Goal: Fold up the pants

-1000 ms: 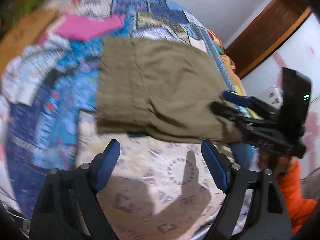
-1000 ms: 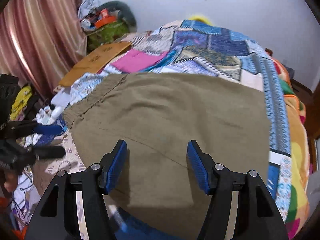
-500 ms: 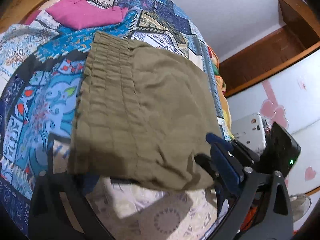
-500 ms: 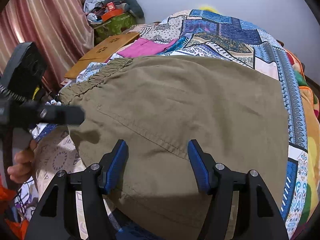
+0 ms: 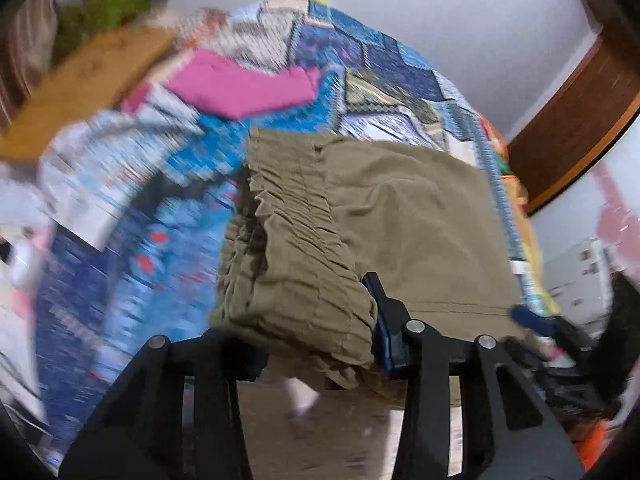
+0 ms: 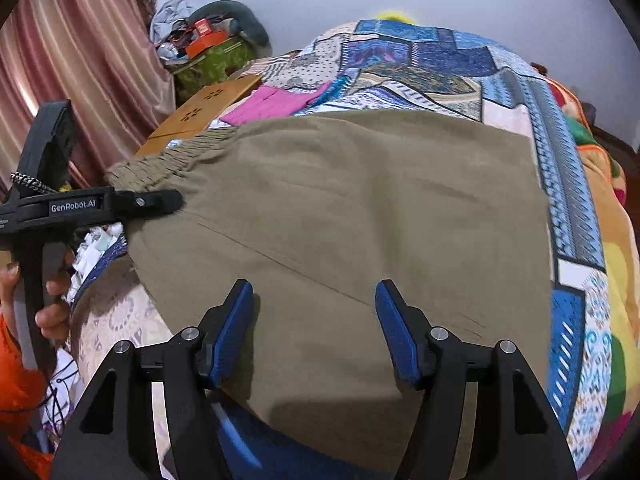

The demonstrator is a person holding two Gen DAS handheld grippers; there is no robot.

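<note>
patchwork bedspread (image 6: 460,64), pink cloth (image 5: 248,84) — wooden board (image 6: 208,108)

left wrist view close behind its claw, angled down at pants (image 5: 400,216), right wrist view likewise, both sharing pants, patchwork bedspread (image 6: 420,56)

A bed under a patchwork quilt (image 6: 460,60) carries folded olive pants (image 6: 360,220) and a pink cloth (image 5: 244,88).

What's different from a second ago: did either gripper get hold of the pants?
The left gripper moved in from the bare bedspread onto the gathered waistband corner of the olive-green fabric pants; its jaws have just been closing, and the bunched cloth now sits between them. The right gripper is unchanged, jaws apart over the flat pants. The pink cloth stays on the patchwork quilt.
</note>
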